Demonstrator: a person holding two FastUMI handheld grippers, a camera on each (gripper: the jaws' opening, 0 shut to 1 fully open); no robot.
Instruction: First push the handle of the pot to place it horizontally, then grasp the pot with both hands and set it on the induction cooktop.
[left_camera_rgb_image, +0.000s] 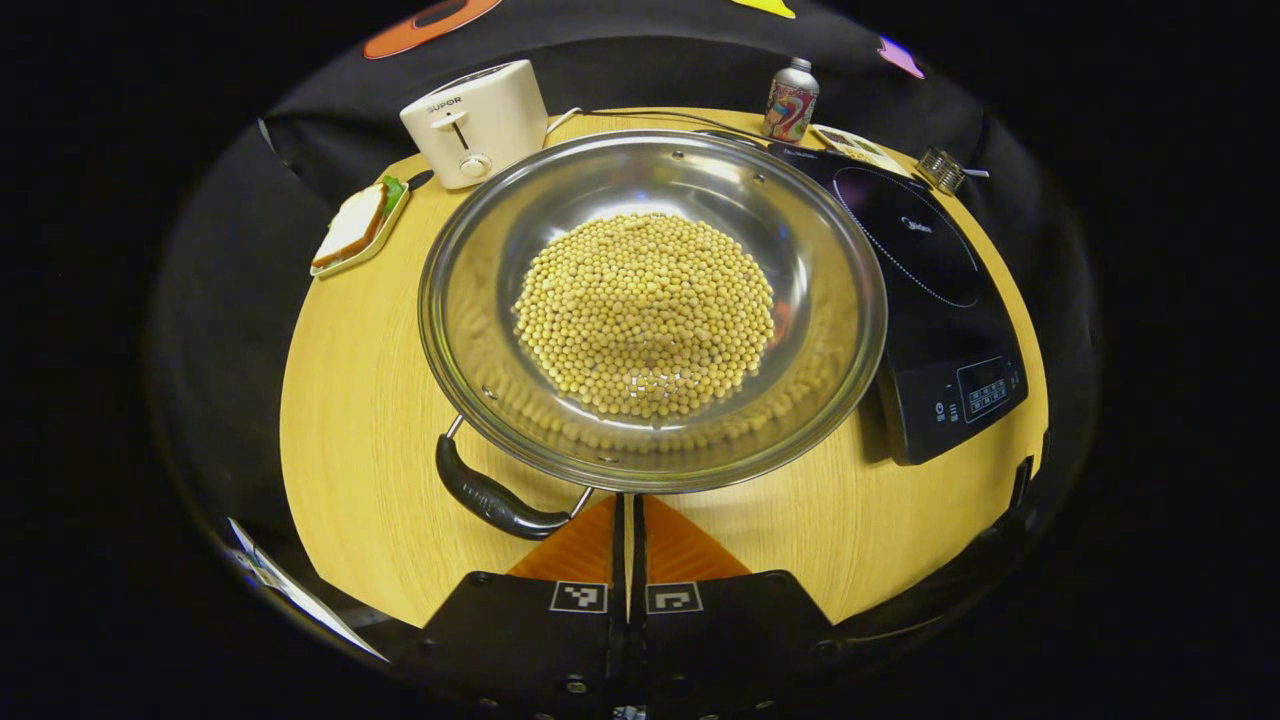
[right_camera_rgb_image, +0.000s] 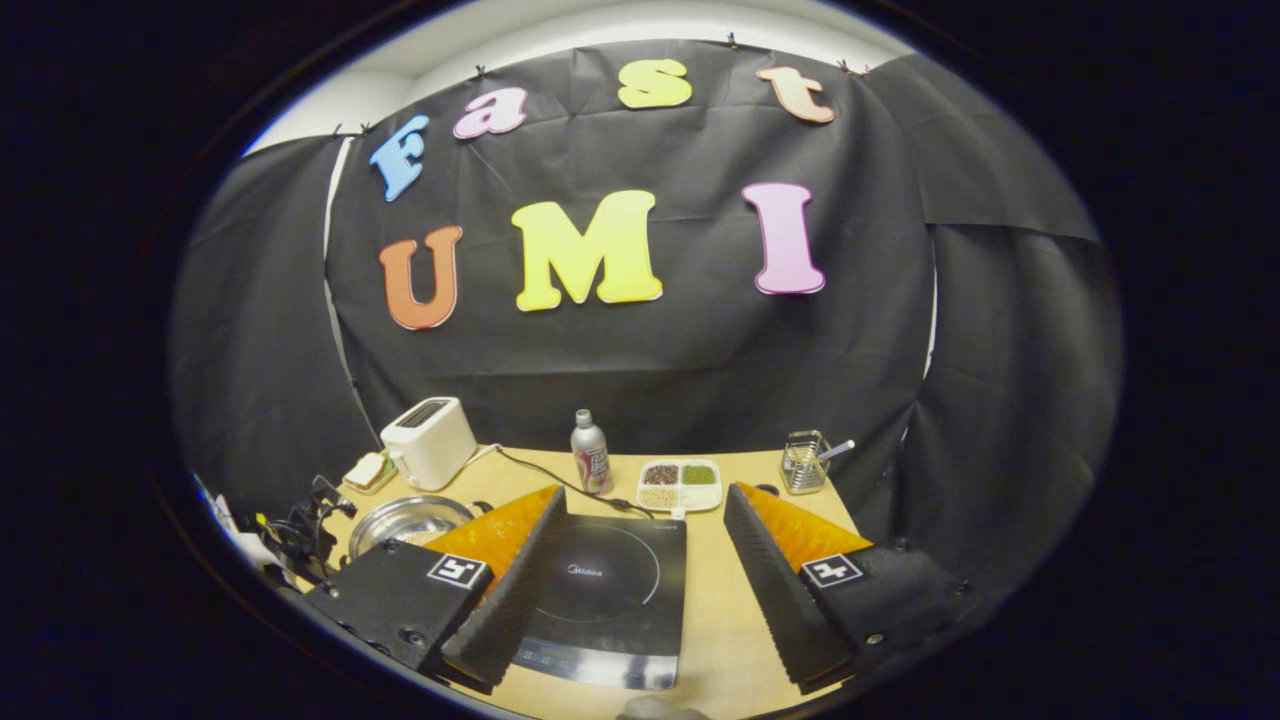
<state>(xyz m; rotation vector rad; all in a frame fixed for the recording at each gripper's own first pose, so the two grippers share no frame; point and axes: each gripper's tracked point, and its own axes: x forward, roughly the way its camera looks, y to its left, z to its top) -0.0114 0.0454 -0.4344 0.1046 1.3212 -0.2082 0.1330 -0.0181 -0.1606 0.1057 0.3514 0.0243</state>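
Left gripper view: left claw closed, tips just short of the pot rim, beside the black handle; pot sits on the worktop touching the cooktop's left edge, so a hard shove could skid it or spill the beans. Right gripper view: right claw wide open above the cooktop, pot left of it; risk is it blocks the landing spot.

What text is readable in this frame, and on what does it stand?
"SUPOR": front of the toaster.
"Midea": glass top of the induction cooktop.
Markings on the cooktop's control panel: too small to read.
Print on the bottle: too blurred to read.
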